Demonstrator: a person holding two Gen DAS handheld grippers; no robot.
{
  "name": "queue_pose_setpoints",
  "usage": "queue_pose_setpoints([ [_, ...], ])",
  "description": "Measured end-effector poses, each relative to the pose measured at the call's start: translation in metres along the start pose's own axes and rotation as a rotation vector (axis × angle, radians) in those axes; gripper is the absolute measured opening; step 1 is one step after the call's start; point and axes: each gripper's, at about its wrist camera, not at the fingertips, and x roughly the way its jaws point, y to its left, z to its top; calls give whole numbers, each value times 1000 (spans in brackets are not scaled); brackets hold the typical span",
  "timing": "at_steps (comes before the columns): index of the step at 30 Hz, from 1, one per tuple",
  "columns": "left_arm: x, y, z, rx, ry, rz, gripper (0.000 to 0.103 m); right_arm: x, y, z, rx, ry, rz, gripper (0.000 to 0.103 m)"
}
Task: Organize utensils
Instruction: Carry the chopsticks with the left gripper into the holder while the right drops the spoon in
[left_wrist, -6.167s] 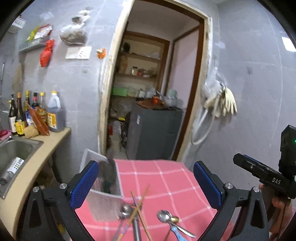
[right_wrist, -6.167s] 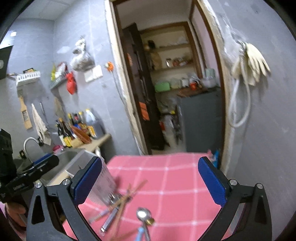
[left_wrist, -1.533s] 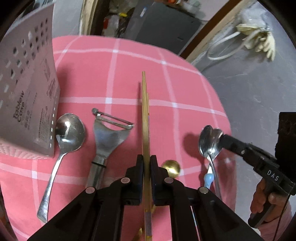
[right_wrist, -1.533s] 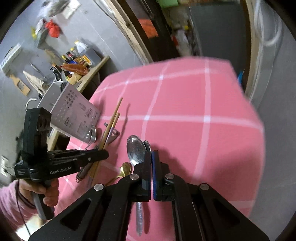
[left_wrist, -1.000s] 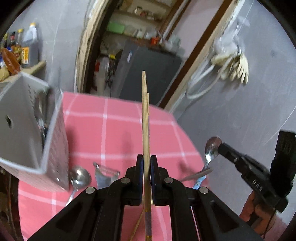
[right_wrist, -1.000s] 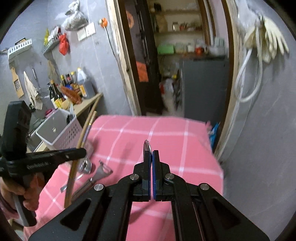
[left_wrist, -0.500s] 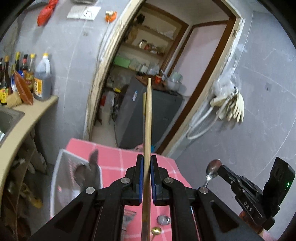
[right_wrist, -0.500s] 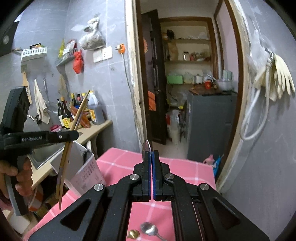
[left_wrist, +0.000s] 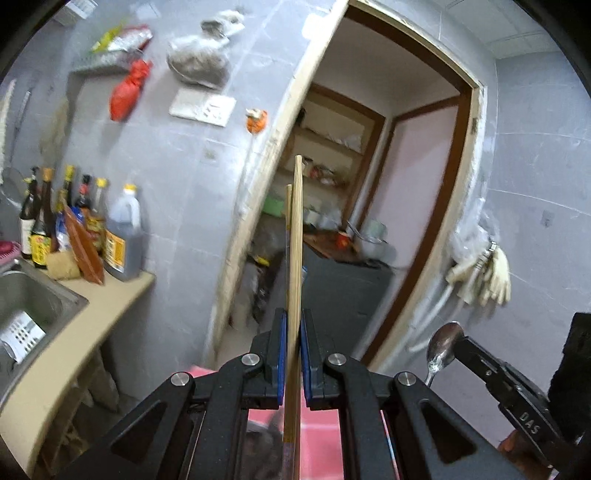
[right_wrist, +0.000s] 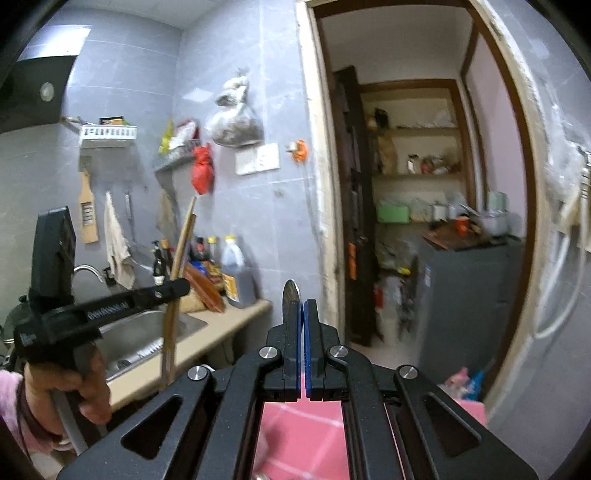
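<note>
My left gripper (left_wrist: 292, 325) is shut on a pair of wooden chopsticks (left_wrist: 294, 258) that stand upright, high above the pink checked tablecloth (left_wrist: 321, 428). The chopsticks also show in the right wrist view (right_wrist: 177, 280), held in the left gripper (right_wrist: 173, 290). My right gripper (right_wrist: 301, 314) is shut on a steel spoon (right_wrist: 290, 295) with its bowl pointing up. The spoon also shows in the left wrist view (left_wrist: 441, 347), in the right gripper (left_wrist: 461, 349). The utensil basket is out of view.
A counter (left_wrist: 92, 332) with a steel sink (left_wrist: 33, 299) and several sauce bottles (left_wrist: 122, 240) lies at the left. A doorway (right_wrist: 424, 206) opens ahead onto a dark cabinet (right_wrist: 469, 288). Rubber gloves (left_wrist: 484, 273) hang on the right wall.
Both grippers have risen and tilted up, so the table has dropped almost out of view. The chopsticks and the spoon stay gripped. The basket has left the left wrist view.
</note>
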Motion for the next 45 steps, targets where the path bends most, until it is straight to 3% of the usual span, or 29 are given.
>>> queue_pose_setpoints([
  [8,6,25,-25,-37,-37,67,7,40,33,-44,-42,1,77,2],
  [16,-6,17,-51,53,-22,53,7,44,48,-84,-74,87,126,2],
  [29,-17,28,-52,14,-57,40,7,44,43,-101,-40,123,130,2],
  [35,-12,23,-62,63,-5,46,7,44,44,-100,-41,131,144,2],
  [39,-13,31,-66,7,71,34,8,45,45,-101,-40,156,163,3],
  [42,-15,36,-66,-20,95,14,15,41,40,-102,-17,160,169,3],
  [44,-17,39,-67,-32,120,2,27,39,35,-100,5,163,174,4],
  [45,-19,39,-67,-34,119,2,29,37,33,-100,13,162,171,5],
])
